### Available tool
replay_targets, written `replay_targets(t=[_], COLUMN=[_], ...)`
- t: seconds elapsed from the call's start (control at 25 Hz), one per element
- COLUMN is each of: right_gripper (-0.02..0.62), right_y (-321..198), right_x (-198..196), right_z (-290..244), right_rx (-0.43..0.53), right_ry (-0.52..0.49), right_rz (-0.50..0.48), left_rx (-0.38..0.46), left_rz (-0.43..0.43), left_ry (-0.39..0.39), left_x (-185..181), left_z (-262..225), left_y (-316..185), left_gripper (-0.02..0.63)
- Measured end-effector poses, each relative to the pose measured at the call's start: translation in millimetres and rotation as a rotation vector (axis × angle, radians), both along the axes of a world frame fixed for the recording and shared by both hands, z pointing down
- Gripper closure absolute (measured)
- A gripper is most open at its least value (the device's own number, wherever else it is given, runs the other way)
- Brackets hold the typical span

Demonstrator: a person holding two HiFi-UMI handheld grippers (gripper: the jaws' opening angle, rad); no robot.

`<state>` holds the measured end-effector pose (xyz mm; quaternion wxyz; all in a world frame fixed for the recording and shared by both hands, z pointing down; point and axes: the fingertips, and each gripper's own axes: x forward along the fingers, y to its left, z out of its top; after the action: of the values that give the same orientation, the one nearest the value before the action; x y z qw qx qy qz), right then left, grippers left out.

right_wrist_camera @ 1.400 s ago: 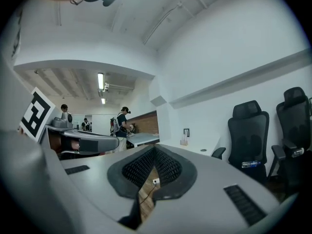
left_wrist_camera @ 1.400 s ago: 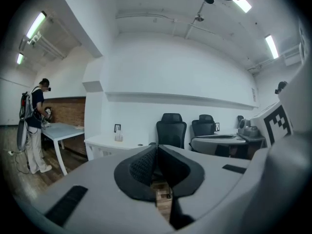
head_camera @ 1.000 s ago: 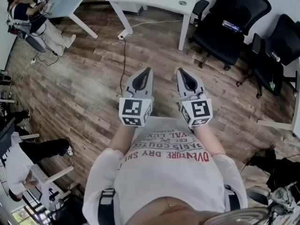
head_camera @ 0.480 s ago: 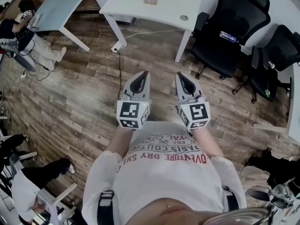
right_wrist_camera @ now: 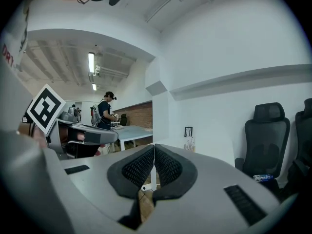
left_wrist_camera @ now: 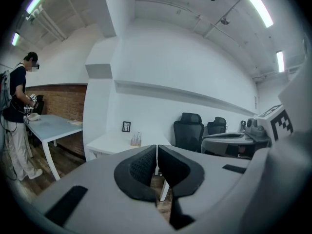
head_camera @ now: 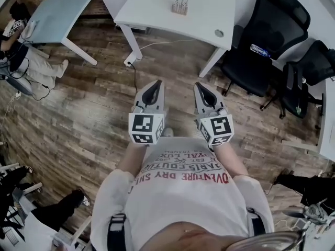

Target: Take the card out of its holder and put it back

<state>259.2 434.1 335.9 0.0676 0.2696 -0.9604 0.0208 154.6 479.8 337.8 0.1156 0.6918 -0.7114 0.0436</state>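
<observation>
**Q:** Where are your tools?

**A:** I'm holding both out in front of my chest, above the wooden floor (head_camera: 89,114). My left tool (head_camera: 155,83) is closed tight with nothing in it. My right tool (head_camera: 199,86) is the same, pads meeting (nothing caught between them).

**Q:** And the card?

**A:** Ahead, well apart from both tools, there is a white surface (head_camera: 157,9). On it stands what looks like the card holder (head_camera: 179,6). It is too small for me to make out the card. Black office chairs (head_camera: 264,41) stand to its right.
</observation>
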Motion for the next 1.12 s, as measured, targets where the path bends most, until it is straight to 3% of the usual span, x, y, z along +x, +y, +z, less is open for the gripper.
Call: replay_targets(t=[0.24,0.64,0.76,1.12], right_gripper=[0.569,0.569,0.569,0.569], right_y=[-22,-86,-119,-273], right_x=[-47,-93,-109,-126], right_z=[6,17,17,4], right_rx=[-0.018,-0.024,-0.02,-0.015], right_ry=[0.012,0.0,0.0,-0.023], right_rz=[0.0,-0.069,-0.102,-0.112], left_rx=[-0.009,-0.013,-0.003,0.006], left_rz=[-0.015,-0.09,-0.122,-0.159], left_ry=[0.036,0.024,-0.011,-0.018], left_x=[-49,-89,-102,-124], left_z=[11,25,20,7], left_y=[-13,-60,-93,-233], left_gripper=[0.577,0.577,0.577,0.577])
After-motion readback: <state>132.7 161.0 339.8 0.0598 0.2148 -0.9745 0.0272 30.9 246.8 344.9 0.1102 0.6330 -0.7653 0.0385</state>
